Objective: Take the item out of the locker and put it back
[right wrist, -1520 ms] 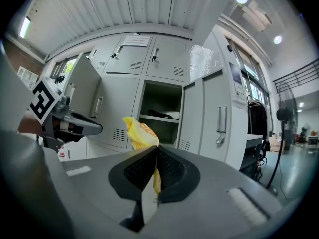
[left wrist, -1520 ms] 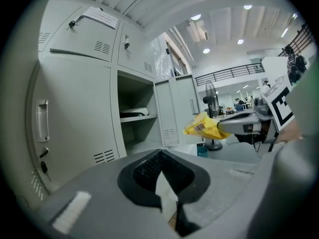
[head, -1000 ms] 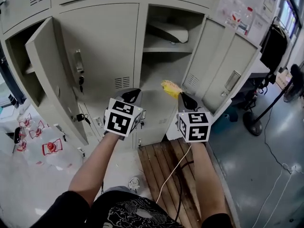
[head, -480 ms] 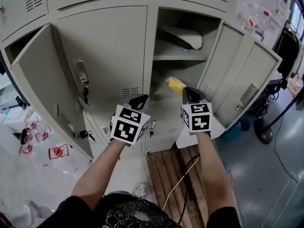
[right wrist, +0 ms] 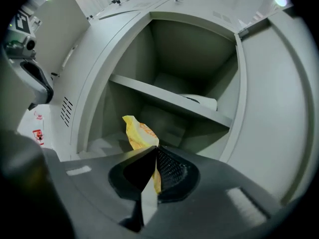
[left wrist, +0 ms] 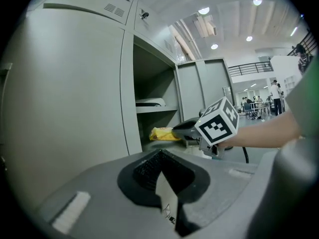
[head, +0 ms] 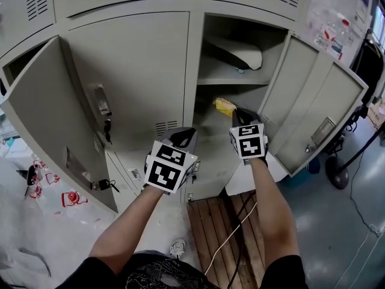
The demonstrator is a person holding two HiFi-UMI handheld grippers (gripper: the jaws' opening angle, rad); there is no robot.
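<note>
**A:** What have the right jaws got?

**B:** My right gripper [right wrist: 155, 151] is clamped on a yellow packet [right wrist: 135, 131]. The jaws pinch its lower end, and the rest sticks up and forward past the tips.

**A:** And where is that against the locker?

**B:** Straight ahead of the jaws is the open locker compartment [right wrist: 194, 54]. The packet hangs at its mouth, below the shelf [right wrist: 164, 99]. I can't tell whether it has crossed the frame. Further in and higher, a white object [right wrist: 202, 102] lies on that shelf. The open door [right wrist: 269, 108] stands off to the right of the jaws.

**A:** The other side?

**B:** My left gripper [left wrist: 160, 153] has its jaws together with nothing between them. It points at the closed door [left wrist: 65, 98] of the neighbouring locker, which fills the space ahead and to the left of the tips. Ahead and to the right of those jaws I see the right gripper with the packet. From the head view the two grippers are side by side and apart, the left one slightly lower.
</note>
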